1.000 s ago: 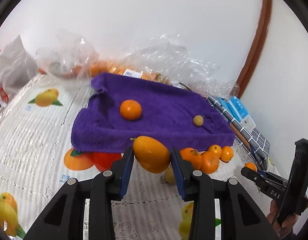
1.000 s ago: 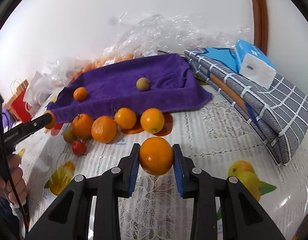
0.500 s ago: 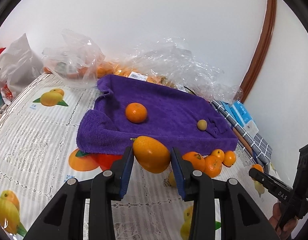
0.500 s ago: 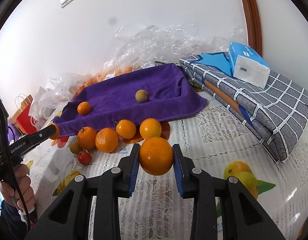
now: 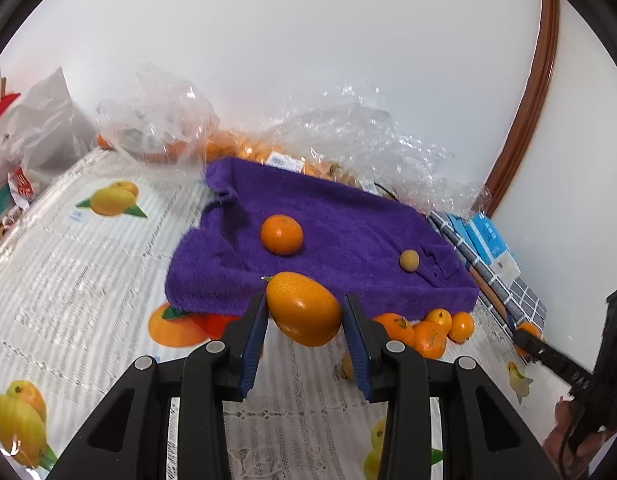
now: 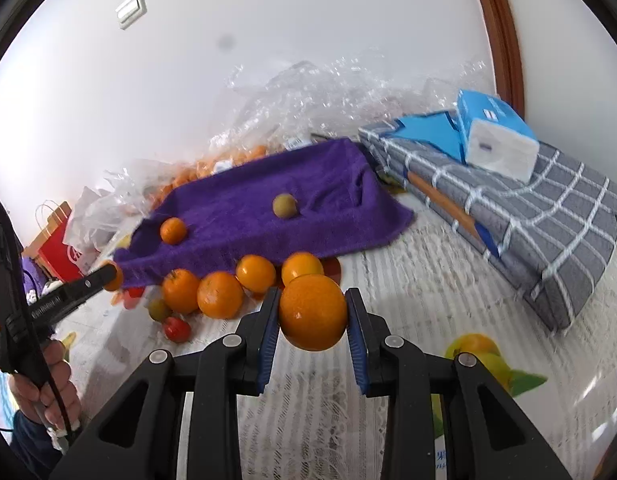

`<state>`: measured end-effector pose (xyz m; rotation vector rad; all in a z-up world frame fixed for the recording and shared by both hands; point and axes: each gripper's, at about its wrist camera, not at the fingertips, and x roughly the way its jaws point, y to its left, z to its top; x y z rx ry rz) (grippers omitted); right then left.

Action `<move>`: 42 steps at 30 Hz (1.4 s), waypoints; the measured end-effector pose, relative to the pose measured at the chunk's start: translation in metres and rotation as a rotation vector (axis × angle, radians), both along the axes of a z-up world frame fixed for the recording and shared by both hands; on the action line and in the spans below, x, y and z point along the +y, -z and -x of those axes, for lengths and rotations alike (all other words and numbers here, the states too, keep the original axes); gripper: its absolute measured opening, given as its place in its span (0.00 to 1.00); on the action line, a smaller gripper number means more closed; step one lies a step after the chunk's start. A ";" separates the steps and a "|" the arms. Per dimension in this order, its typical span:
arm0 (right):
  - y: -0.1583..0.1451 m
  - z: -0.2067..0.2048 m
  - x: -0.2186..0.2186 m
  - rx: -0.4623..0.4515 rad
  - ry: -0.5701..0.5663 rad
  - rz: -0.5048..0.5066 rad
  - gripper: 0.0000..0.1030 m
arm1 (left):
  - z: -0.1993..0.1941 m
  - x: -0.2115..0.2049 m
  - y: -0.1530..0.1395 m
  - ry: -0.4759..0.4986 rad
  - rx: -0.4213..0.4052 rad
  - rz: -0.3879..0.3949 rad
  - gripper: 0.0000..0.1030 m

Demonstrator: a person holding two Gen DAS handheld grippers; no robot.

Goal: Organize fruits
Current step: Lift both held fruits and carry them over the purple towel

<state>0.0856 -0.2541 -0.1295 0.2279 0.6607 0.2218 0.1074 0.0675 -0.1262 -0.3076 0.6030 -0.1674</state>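
Broadly, a desk (image 5: pixel 68 264) under a fruit-print lace cloth carries a purple towel (image 5: pixel 348 240), with one orange (image 5: pixel 281 234) and a small yellowish fruit (image 5: pixel 409 260) on it. Loose oranges (image 6: pixel 220 294) lie just beside its near edge. The left claw (image 5: pixel 304 316) is clamped on an oval orange (image 5: pixel 304 308), held above the desk; the right claw (image 6: pixel 313 314) is clamped on a round orange (image 6: pixel 313 312).

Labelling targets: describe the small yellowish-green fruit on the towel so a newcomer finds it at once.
Find the purple terry towel spread on the lace tablecloth. Two fruits lie on it: a round orange mandarin near one end and a small yellowish-green round fruit toward the grey checked cushion. It is the smaller, duller one, alone in not being orange.
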 end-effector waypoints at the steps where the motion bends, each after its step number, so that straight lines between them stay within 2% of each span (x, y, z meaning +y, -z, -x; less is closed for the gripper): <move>1: -0.007 -0.002 0.001 -0.011 -0.008 0.003 0.31 | 0.001 0.001 -0.003 0.007 -0.012 0.012 0.35; 6: -0.037 -0.014 0.013 -0.074 -0.045 0.038 0.31 | -0.006 0.001 -0.027 0.010 -0.035 -0.003 0.35; 10: -0.051 -0.033 0.027 -0.113 -0.095 -0.001 0.31 | -0.027 -0.001 -0.043 0.015 -0.059 -0.018 0.35; 15: -0.061 -0.062 0.053 -0.168 -0.130 0.007 0.31 | -0.060 -0.002 -0.038 -0.016 -0.052 -0.009 0.35; 21: -0.048 -0.093 0.071 -0.167 -0.136 -0.038 0.31 | -0.076 0.002 -0.013 -0.043 -0.006 -0.016 0.35; 23: -0.037 -0.097 0.069 -0.148 -0.130 -0.059 0.31 | -0.079 0.002 -0.009 -0.043 0.010 -0.028 0.35; 27: -0.018 -0.107 0.065 -0.084 -0.121 -0.070 0.31 | -0.082 0.007 -0.004 -0.043 0.020 0.007 0.35; 31: -0.017 -0.108 0.053 -0.093 -0.082 -0.060 0.31 | -0.081 0.007 -0.002 -0.039 0.030 0.027 0.35; 42: -0.018 -0.112 0.025 -0.101 0.007 -0.072 0.31 | -0.082 0.006 -0.002 -0.046 0.020 0.012 0.35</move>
